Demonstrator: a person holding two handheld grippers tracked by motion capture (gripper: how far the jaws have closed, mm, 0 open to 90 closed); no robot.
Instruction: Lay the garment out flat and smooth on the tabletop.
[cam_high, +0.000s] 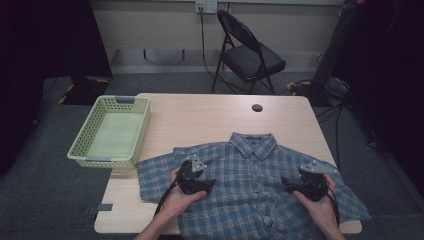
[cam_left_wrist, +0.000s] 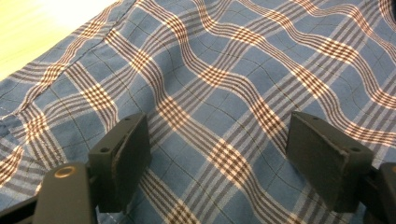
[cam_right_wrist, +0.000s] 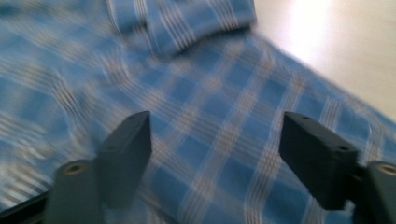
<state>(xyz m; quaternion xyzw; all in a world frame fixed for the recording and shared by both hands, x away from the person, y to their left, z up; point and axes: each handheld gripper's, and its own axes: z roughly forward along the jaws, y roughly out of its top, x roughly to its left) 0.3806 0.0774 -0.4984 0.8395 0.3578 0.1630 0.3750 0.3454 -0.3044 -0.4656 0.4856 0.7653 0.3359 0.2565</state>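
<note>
A blue plaid shirt lies spread face up on the near half of the wooden table, collar pointing away from me. My left gripper hovers over the shirt's left chest, jaws wide apart with only cloth beneath them. My right gripper is over the shirt's right side near the sleeve, also open, and the right gripper view shows blurred plaid under its jaws and the collar at the top. A hand holds each gripper.
A pale green plastic basket stands at the table's left edge. A cable hole is at the table's back. A black folding chair stands behind the table. Bare tabletop lies beyond the shirt.
</note>
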